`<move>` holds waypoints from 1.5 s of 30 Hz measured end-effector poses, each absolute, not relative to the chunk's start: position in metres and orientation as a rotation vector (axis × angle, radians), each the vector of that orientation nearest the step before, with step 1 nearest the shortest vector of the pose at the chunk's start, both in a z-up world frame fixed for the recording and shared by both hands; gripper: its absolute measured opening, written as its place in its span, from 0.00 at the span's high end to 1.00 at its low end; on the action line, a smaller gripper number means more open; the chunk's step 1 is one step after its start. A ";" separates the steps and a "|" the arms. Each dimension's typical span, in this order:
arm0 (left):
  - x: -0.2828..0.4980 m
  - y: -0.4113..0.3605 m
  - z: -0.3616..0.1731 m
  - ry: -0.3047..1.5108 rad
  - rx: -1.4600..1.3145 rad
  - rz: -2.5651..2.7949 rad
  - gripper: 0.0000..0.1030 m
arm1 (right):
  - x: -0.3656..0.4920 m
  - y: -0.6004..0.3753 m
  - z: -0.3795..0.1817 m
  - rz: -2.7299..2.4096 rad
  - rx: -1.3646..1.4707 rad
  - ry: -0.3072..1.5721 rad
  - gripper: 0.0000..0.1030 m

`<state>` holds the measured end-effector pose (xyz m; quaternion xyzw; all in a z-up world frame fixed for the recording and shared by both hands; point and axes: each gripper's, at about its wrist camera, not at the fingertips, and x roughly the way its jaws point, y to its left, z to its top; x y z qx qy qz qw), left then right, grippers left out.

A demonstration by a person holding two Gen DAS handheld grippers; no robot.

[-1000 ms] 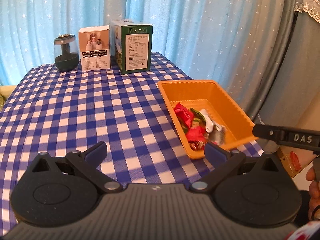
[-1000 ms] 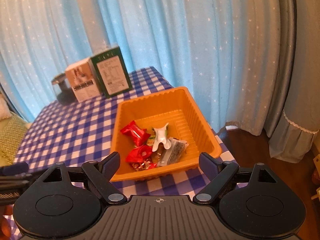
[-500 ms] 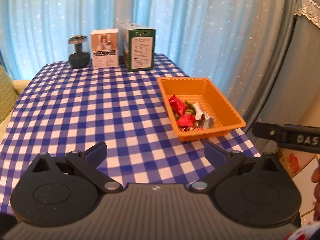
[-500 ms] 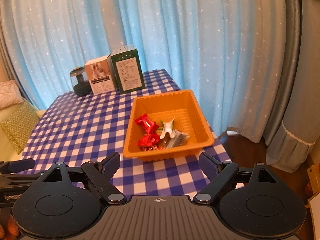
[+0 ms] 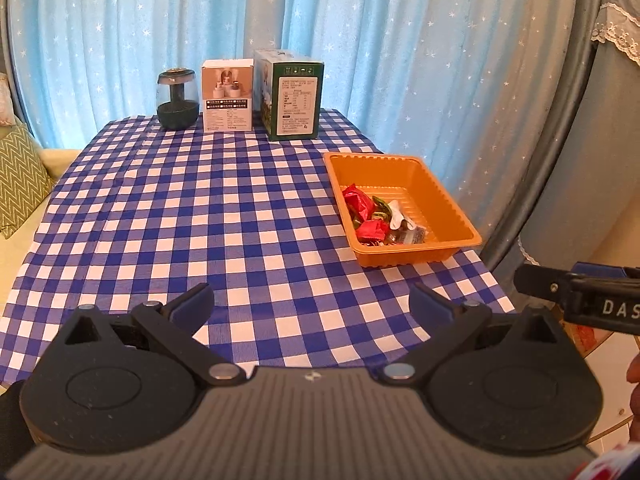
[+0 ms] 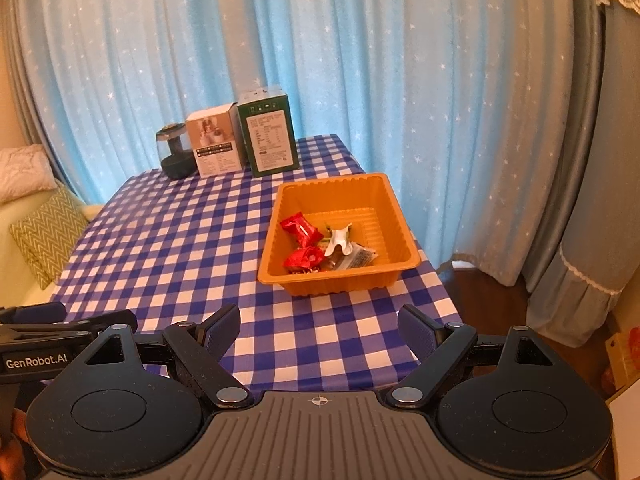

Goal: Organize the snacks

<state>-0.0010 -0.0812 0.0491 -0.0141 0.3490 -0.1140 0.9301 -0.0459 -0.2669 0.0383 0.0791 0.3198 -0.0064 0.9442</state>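
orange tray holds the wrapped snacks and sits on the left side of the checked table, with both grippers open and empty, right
Not quite: the orange tray sits on the table's right side, as the left wrist view shows. It does hold the snacks, and both the left gripper and right gripper are open and empty.

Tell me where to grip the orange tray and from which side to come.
Probably the orange tray by its near rim, coming from the table's near edge: that flared lip faces the right hand-held gripper, whose jaws stand open and empty, while the snacks lie inside behind it.

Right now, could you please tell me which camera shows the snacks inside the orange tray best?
The right wrist view: it looks into the orange tray and the snacks lie spread out. The left wrist view sees them aslant, bunched together.
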 end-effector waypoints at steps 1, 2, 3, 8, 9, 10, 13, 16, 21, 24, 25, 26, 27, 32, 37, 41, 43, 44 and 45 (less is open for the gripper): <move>-0.003 -0.080 0.050 0.715 -0.025 -0.233 0.00 | -0.048 -0.266 0.040 -0.012 0.159 0.647 0.17; -0.005 -0.080 0.051 0.715 -0.015 -0.230 0.00 | -0.050 -0.266 0.040 -0.010 0.158 0.643 0.17; -0.007 -0.080 0.052 0.717 -0.002 -0.224 0.00 | -0.051 -0.265 0.041 -0.007 0.157 0.641 0.17; -0.012 -0.078 0.057 0.714 0.005 -0.221 0.00 | -0.058 -0.262 0.048 -0.002 0.135 0.630 0.17; -0.014 -0.078 0.058 0.711 0.006 -0.222 0.00 | -0.059 -0.261 0.049 -0.001 0.132 0.629 0.17; -0.015 -0.077 0.059 0.708 0.005 -0.221 0.00 | -0.059 -0.260 0.049 -0.001 0.131 0.629 0.17; -0.017 -0.075 0.061 0.704 -0.004 -0.217 0.00 | -0.061 -0.260 0.050 -0.002 0.130 0.630 0.17; -0.017 -0.075 0.061 0.706 -0.011 -0.213 0.00 | -0.062 -0.259 0.051 0.001 0.127 0.631 0.17; -0.018 -0.076 0.061 0.702 -0.015 -0.218 0.00 | -0.065 -0.261 0.051 0.001 0.130 0.631 0.17; -0.019 -0.076 0.062 0.706 -0.018 -0.222 0.00 | -0.066 -0.261 0.049 0.003 0.131 0.638 0.17; -0.019 -0.076 0.062 0.705 -0.017 -0.222 0.00 | -0.067 -0.262 0.048 0.003 0.132 0.639 0.17; -0.019 -0.076 0.062 0.705 -0.017 -0.222 0.00 | -0.067 -0.262 0.048 0.002 0.133 0.640 0.17; -0.018 -0.075 0.062 0.706 -0.019 -0.221 0.00 | -0.067 -0.262 0.048 0.000 0.135 0.641 0.17; -0.018 -0.074 0.062 0.706 -0.021 -0.211 0.00 | -0.067 -0.263 0.046 -0.002 0.141 0.646 0.17; -0.017 -0.073 0.062 0.706 -0.020 -0.209 0.00 | -0.066 -0.263 0.045 -0.001 0.143 0.650 0.17; -0.018 -0.072 0.062 0.710 -0.025 -0.212 0.00 | -0.066 -0.263 0.044 -0.002 0.145 0.651 0.17; -0.018 -0.071 0.061 0.711 -0.023 -0.213 0.00 | -0.065 -0.264 0.044 -0.006 0.148 0.650 0.17; -0.018 -0.071 0.060 0.711 -0.022 -0.213 0.00 | -0.066 -0.264 0.044 -0.007 0.150 0.650 0.17; -0.018 -0.071 0.060 0.711 -0.023 -0.213 0.00 | -0.066 -0.264 0.044 -0.008 0.151 0.650 0.17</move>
